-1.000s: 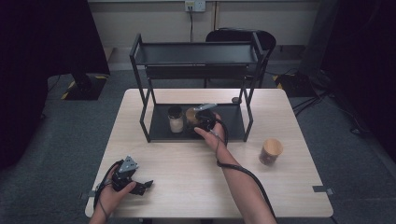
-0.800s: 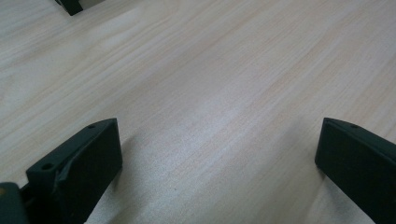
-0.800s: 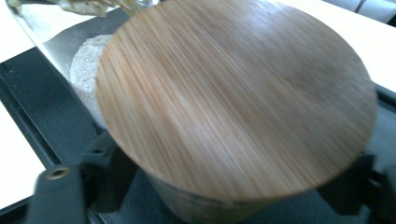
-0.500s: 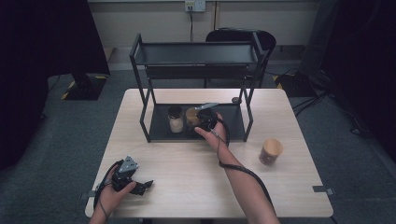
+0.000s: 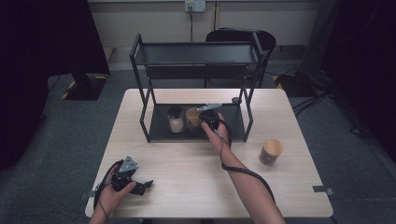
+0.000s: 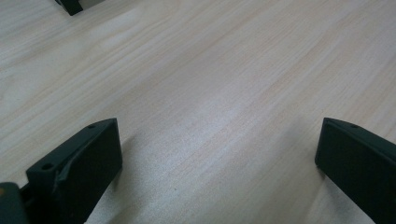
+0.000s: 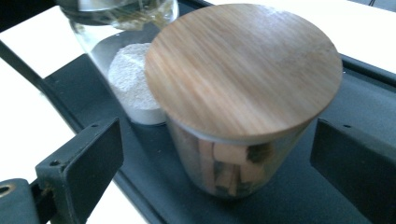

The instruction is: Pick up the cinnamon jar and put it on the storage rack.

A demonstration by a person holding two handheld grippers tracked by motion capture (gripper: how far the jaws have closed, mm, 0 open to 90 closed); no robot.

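A glass jar with a round wooden lid (image 7: 243, 70) holds brown sticks and stands on the black lower tray (image 7: 336, 107) of a metal rack. My right gripper (image 7: 219, 163) is open, one jaw on each side of this jar and neither touching the glass. Just behind it stands a second jar with white powder (image 7: 130, 88). In the high view the right gripper (image 5: 200, 119) reaches into the rack beside the lidded jar (image 5: 192, 115) and the powder jar (image 5: 175, 119). My left gripper (image 5: 142, 185) rests open on the table's front left, with bare wood between its jaws (image 6: 217, 154).
The black two-level rack (image 5: 196, 53) stands at the table's back middle, its posts framing the lower tray (image 5: 236, 127). Another wooden-lidded jar (image 5: 271, 151) stands alone on the right of the table (image 5: 187, 177). A chair (image 5: 243, 36) stands behind the table.
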